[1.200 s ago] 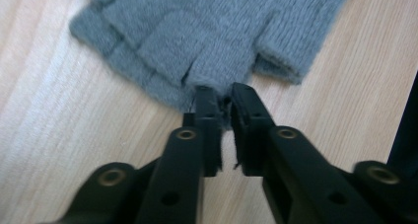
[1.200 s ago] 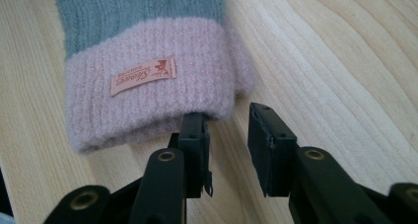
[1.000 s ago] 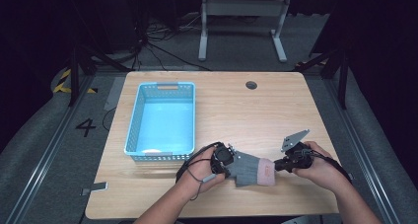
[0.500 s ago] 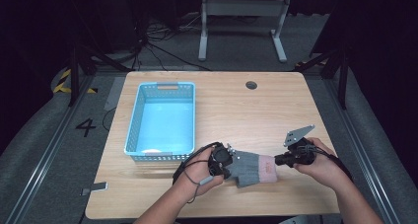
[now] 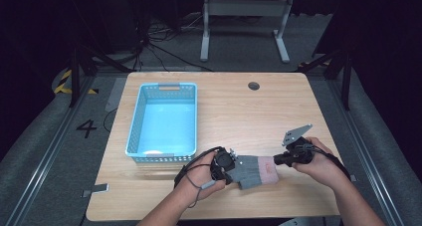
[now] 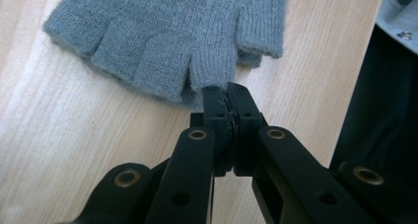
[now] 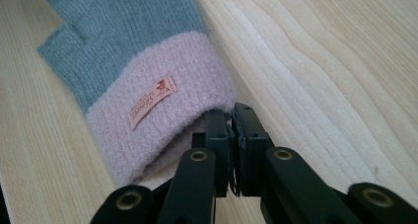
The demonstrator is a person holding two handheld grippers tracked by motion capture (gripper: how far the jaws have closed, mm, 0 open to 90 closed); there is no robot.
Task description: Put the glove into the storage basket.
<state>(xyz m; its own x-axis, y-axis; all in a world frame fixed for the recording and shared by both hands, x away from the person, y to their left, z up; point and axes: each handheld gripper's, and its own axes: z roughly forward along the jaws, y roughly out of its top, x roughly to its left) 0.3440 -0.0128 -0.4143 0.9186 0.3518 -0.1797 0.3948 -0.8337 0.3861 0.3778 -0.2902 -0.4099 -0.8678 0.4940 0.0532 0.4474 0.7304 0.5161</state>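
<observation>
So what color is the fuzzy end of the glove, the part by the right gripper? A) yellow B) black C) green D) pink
D: the glove is grey with a pink cuff that carries a small label, and the right gripper is shut on that cuff's edge.

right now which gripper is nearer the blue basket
Left. The left gripper sits just below the blue basket, at its near right corner; the right gripper is farther right, past the glove.
</observation>
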